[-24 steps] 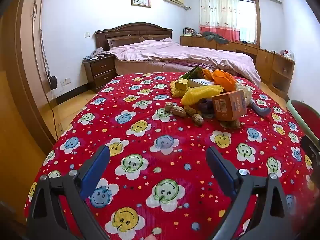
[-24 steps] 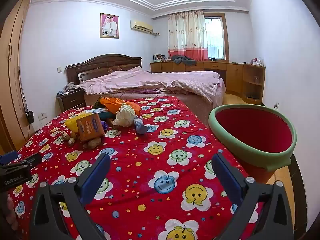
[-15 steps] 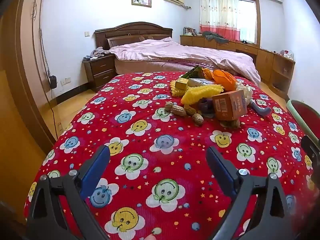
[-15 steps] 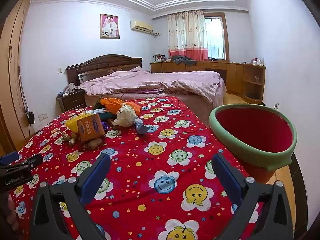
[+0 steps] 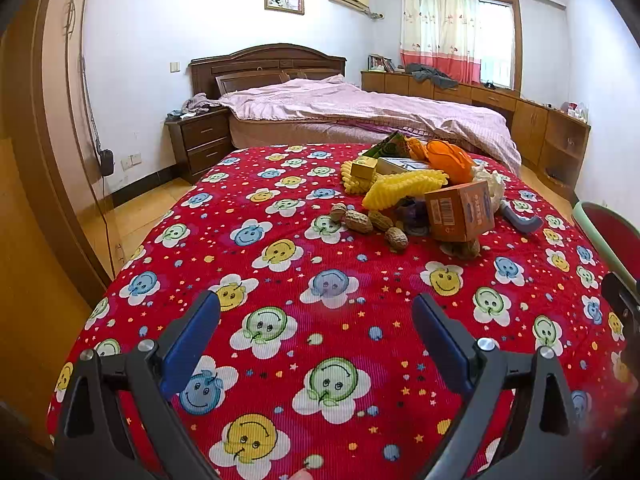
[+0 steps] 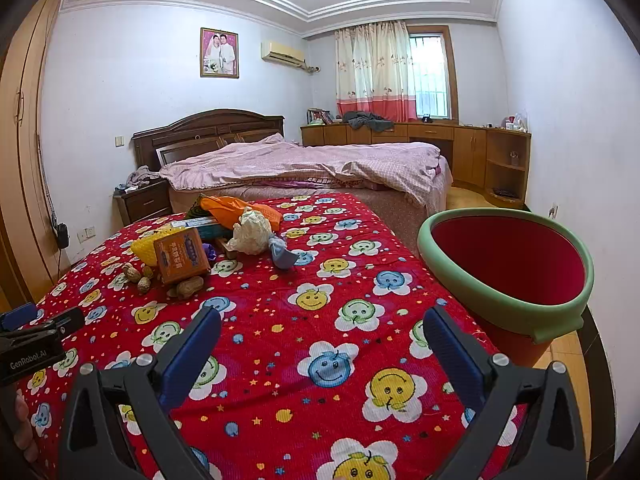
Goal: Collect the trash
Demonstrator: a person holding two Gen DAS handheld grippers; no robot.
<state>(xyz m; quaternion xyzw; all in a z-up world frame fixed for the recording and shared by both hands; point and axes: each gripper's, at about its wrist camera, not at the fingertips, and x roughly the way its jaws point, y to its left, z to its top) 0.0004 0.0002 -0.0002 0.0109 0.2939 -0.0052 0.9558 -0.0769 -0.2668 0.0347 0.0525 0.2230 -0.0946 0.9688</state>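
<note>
Grippers left (image 5: 316, 308) and right (image 6: 322, 316) wide apart, empty

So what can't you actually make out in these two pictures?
- Bin: its base is hidden behind the red tablecloth in the right view; the left view's edge crops it to a sliver.
- Orange box: print too small to read in either view.
- Items under the trash pile: covered by the yellow foam net and box.
- Left gripper and right gripper: open, handles cut off below.

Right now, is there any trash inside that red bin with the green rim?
No, the red bin shows only its bare red inside in the right wrist view, while the trash pile sits on the smiley-face cloth.
</note>
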